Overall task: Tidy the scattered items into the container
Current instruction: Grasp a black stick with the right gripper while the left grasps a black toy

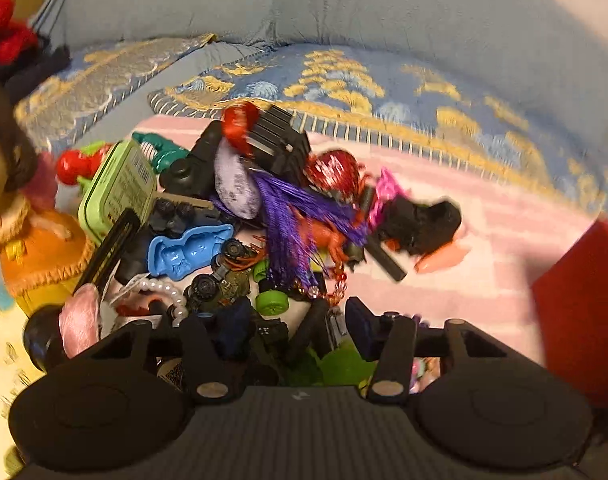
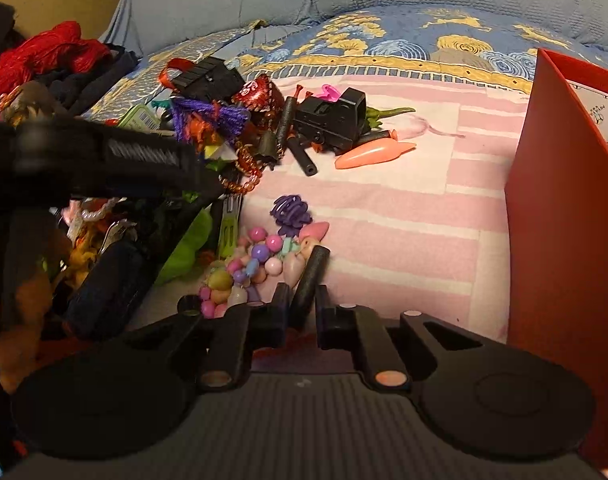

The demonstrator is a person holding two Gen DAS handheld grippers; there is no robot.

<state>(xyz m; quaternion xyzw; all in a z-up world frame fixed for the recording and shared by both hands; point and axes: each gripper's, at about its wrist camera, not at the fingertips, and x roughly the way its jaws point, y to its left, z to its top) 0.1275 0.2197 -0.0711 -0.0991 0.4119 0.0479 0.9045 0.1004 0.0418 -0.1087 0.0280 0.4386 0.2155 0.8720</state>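
Right gripper (image 2: 302, 306) fingers clamp a black dart (image 2: 309, 280); left gripper (image 1: 292, 330) fingers spread over toys

Pink striped mat (image 2: 403, 216), blue patterned quilt (image 2: 383, 40), grey-blue cushion (image 1: 304, 0)

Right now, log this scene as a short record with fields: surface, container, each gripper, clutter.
surface: pink-and-white striped blanket on a blue patterned bedspread
container: red box, standing at the right edge, apart from the pile
right gripper: shut on a black foam dart beside a pastel bead bracelet
left gripper: open over the toy pile, pads pressing on nothing
clutter: black toy sight, peach plastic carrot, blue figure-shaped mould, green tin
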